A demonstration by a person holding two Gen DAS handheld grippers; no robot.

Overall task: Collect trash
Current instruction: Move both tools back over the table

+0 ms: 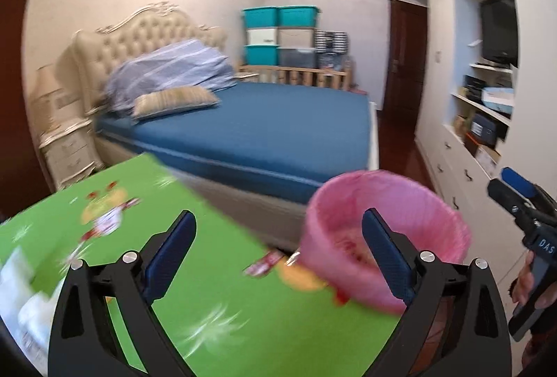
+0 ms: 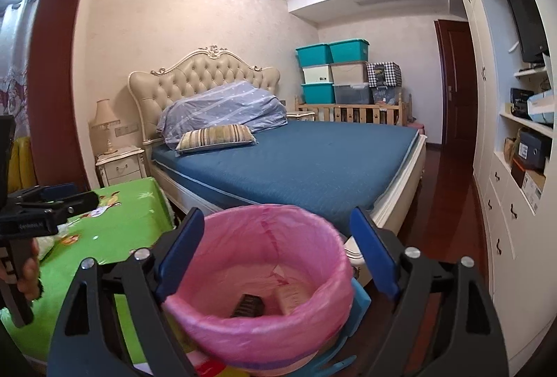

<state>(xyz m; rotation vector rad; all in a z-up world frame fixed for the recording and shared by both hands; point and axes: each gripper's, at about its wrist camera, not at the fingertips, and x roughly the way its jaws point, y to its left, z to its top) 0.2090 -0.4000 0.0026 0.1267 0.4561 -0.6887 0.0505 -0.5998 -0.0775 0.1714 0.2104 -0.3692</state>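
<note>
A bin with a pink liner (image 2: 264, 276) stands at the right end of the green-clothed table (image 2: 135, 220); it holds a dark wrapper (image 2: 248, 304) and a pale packet (image 2: 294, 297). My right gripper (image 2: 276, 255) is open and empty, its fingers either side of the bin's rim. My left gripper (image 1: 278, 255) is open and empty above the table (image 1: 222, 317), left of the bin (image 1: 383, 237). A red-and-white wrapper (image 1: 263, 264) lies on the cloth beside the bin. White crumpled paper (image 1: 24, 293) lies at the table's left edge.
A bed with a blue mattress (image 1: 264, 130) stands just behind the table. A white cabinet wall with shelves (image 2: 515, 168) runs along the right. A nightstand (image 2: 120, 164) with a lamp is left of the bed. Stacked storage boxes (image 2: 334, 70) stand at the back.
</note>
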